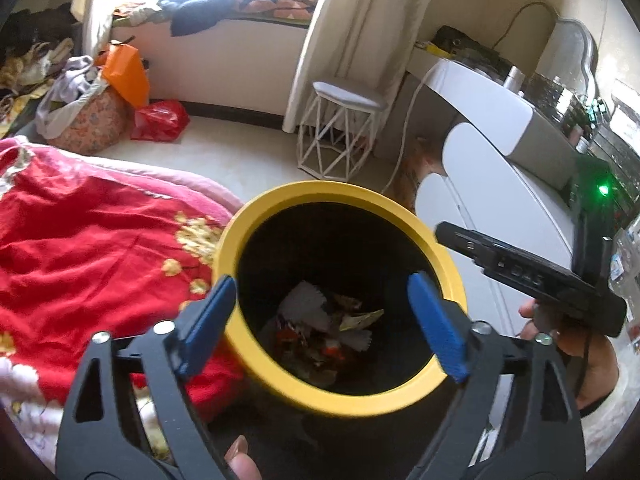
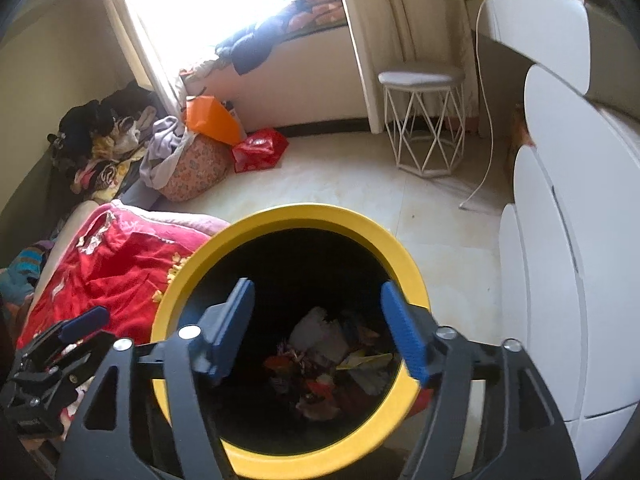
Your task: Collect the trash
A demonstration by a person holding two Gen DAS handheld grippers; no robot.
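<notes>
both the left gripper and right gripper hang wide open and empty over the yellow-rimmed bin, whose light, crumpled, soft trash likely wants pinching by a loose edge.

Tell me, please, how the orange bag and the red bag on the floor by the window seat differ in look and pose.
The orange bag looks matte and stiff and stands propped up on the floral bundle; the red bag is glossy, crumpled plastic slumped on the floor. The orange bag sits higher and nearer the clothes pile; the red bag lies lower, toward the stool. Both sit below the window seat.
</notes>
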